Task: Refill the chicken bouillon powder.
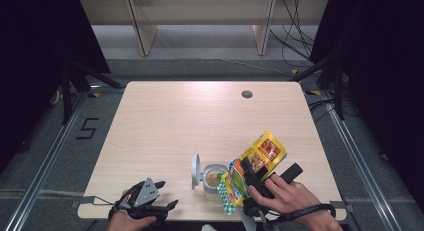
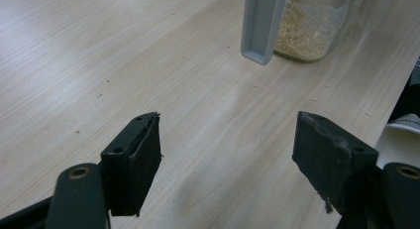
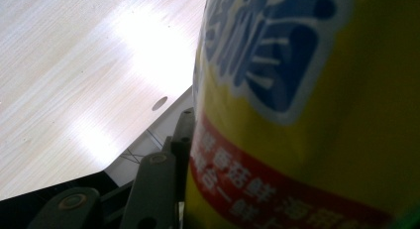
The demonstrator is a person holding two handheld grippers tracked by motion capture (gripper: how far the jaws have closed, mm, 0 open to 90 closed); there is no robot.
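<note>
Right gripper (image 1: pixel 248 177) fingers clamp yellow pouch (image 1: pixel 264 152), tilted over jar (image 1: pixel 214 179); left gripper (image 1: pixel 159 195) fingers open near surface (image 1: pixel 165 126) edge.

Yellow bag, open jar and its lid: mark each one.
yellow bag (image 1: pixel 264 152), high view, printed front.
open jar (image 1: pixel 214 179), high view, the grainy filling inside.
lid (image 2: pixel 261 26), left gripper view, its grey edge.

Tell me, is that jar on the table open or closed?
Open: the jar's grey lid stands flipped up beside its mouth, showing beige granules inside.
</note>
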